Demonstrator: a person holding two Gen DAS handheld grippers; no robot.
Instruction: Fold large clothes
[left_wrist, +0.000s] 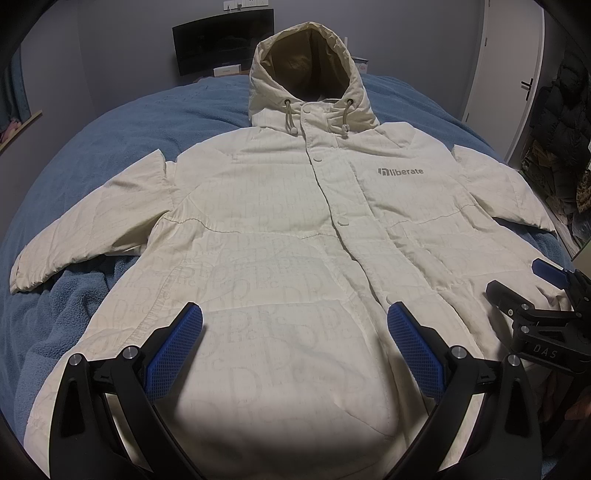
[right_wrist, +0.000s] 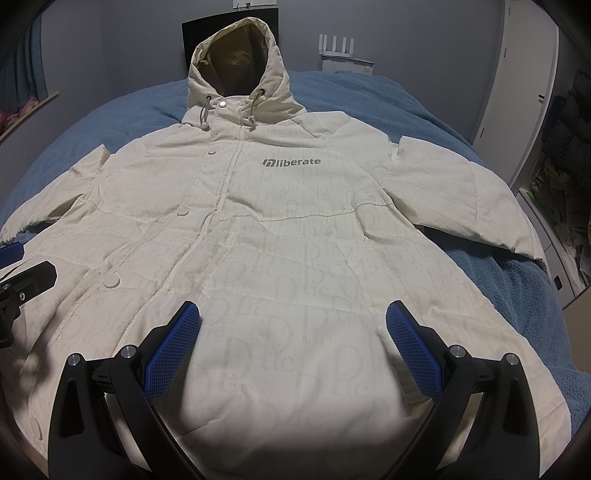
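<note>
Cream hooded puffer jacket (left_wrist: 280, 229) lies flat, front up, on a bed with a blue fleece blanket (left_wrist: 122, 122). Hood (left_wrist: 306, 70) at the far end, mouth open, tan lining showing; two drawcords hang at the collar. Front placket closed, round snaps down it. Grey "liberate" logo (left_wrist: 400, 171) on the chest, faint letter print over the whole shell. Both sleeves spread out to the sides, cuffs resting on the blanket. Nothing folded yet.

Left gripper (left_wrist: 295, 325) over the jacket's hem end, jaws wide apart, blue textured pads (left_wrist: 177, 343) either side of bare fabric, gripping nothing. Right gripper (right_wrist: 293, 325) same pose over the hem end on its own side, jaws wide apart, nothing between them. In the left wrist view the right gripper (left_wrist: 517, 280) shows at the right edge, just beside the left one, black frame and one blue pad above the jacket. Whether either gripper touches the cloth can't be told.

Behind the bed: dark monitor (left_wrist: 221, 44) against the grey wall, white router (right_wrist: 336, 48) with upright antennas, white door (left_wrist: 513, 74) at right
</note>
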